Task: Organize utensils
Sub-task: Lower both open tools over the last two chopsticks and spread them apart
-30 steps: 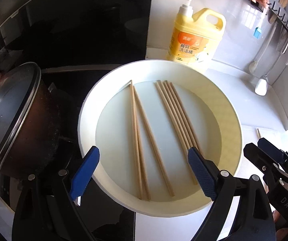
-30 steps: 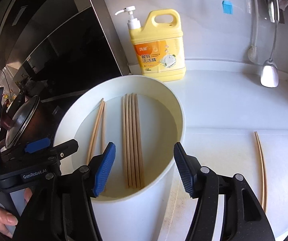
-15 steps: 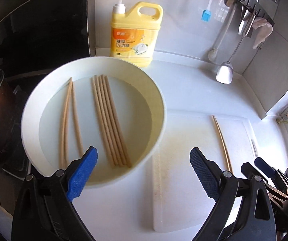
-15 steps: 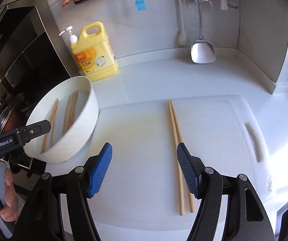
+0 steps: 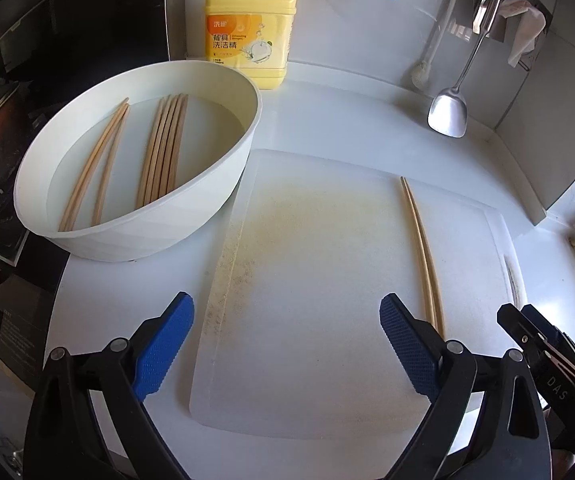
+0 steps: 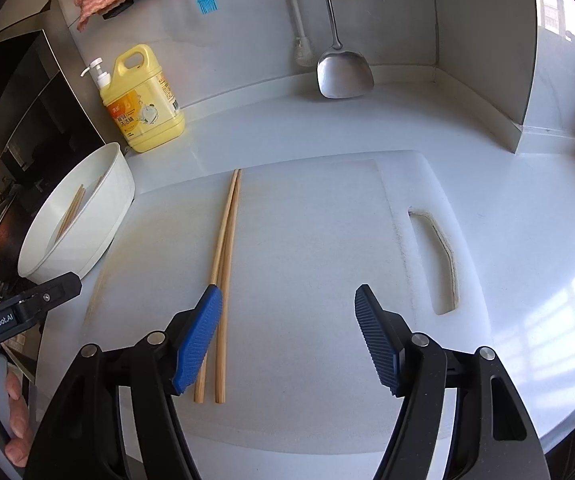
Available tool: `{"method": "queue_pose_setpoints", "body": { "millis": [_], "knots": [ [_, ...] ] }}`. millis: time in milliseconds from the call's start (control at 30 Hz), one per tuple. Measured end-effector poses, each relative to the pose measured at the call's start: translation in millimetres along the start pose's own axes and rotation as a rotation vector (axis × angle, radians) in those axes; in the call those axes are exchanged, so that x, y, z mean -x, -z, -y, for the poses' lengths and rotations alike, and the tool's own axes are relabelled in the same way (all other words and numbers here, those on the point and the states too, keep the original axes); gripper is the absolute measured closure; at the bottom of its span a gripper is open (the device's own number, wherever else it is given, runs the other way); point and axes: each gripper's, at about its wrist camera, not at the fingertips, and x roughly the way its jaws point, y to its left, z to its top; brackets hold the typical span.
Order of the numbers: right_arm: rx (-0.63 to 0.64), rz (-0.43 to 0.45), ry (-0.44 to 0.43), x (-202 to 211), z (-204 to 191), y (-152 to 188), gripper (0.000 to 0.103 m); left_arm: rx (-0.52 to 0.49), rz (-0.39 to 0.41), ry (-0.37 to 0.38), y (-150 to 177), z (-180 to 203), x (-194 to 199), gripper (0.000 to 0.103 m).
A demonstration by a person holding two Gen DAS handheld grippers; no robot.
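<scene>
So far, only a small share of the work looks done. One pair of chopsticks [image 6: 223,272] lies side by side on the white cutting board [image 6: 307,360], left of centre in the right wrist view and toward the right of the frame in the left wrist view. The rest remain in the white basin [image 5: 215,196] at the upper left of the left wrist frame: a bundle of chopsticks [image 5: 163,152] lying close together, which looks like five or six, and two loose chopsticks [image 5: 95,168] to their left. They seem to sit in shallow water, though that is hard to confirm.

Both tools carry nothing. The left hand-held gripper [image 5: 287,348] has its jaws spread wide above the near edge of the board, well apart from the basin. The right hand-held gripper [image 6: 287,340] is also spread wide, its left pad just beside or over the near ends of the pair on the board.

By my judgement, most of the task is left: the chopsticks in the basin have yet to be brought across to the board. A yellow detergent bottle [image 5: 251,24] stands behind the basin on the surface [image 6: 527,216].
</scene>
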Motion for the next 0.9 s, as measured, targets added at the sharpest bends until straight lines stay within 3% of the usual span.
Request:
{"method": "queue_pose_setpoints", "body": {
  "millis": [233, 433, 900],
  "knots": [
    [-0.003, 0.030, -0.020, -25, -3, 0, 0.037, -0.046, 0.037, -0.042, 15, 5, -25, 0.010],
    [0.025, 0.034, -0.039, -39, -15, 3, 0.037, -0.016, 0.074, -0.036, 22, -6, -25, 0.010],
    [0.128, 0.026, 0.051, -52, -31, 12, 0.037, -0.005, 0.077, -0.038, 27, -13, -28, 0.010]
  ]
}}
